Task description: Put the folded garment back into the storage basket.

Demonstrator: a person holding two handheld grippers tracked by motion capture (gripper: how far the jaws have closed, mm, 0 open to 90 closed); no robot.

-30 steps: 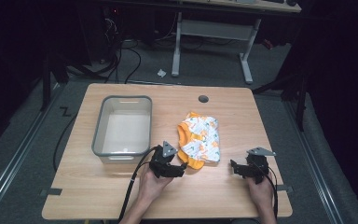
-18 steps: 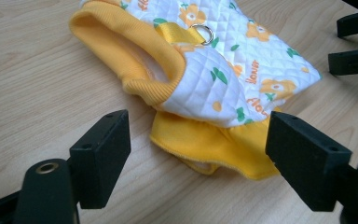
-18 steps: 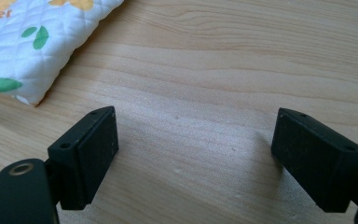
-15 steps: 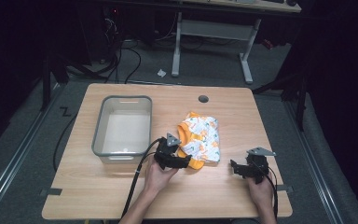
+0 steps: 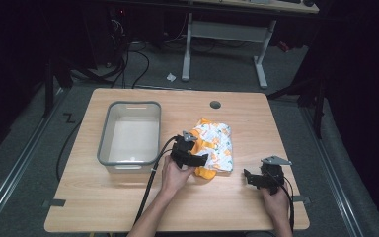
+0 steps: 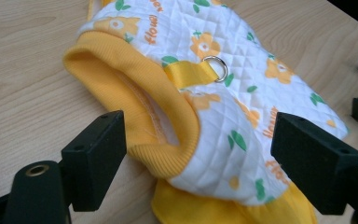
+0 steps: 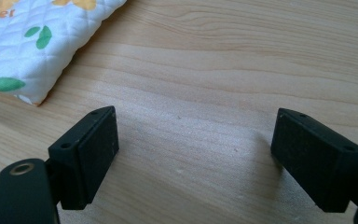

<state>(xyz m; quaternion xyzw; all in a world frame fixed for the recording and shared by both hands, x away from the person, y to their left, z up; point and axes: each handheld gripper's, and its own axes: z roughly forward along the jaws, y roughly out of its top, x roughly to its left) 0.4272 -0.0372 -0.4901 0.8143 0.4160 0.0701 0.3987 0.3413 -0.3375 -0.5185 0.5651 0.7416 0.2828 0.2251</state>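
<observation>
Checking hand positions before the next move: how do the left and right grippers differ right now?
The left gripper sits at the flowered yellow garment, its jaws having just been opening, wide around the ribbed orange edge without pressing it. The right gripper rests apart on bare table, nothing between its jaws. Both are open and held low over the wood.

Quilted pet vest (image 6: 223, 93): white fabric printed with orange flowers, green leaves and orange lettering, edged in yellow ribbed trim; a yellow strap carries a silver metal ring (image 6: 216, 68). Table (image 5: 143, 202): light wood grain. Plastic bin (image 5: 109, 133): translucent walls, grey rim. Left gripper (image 6: 200, 158) and right gripper (image 7: 193, 154): matte black.
</observation>
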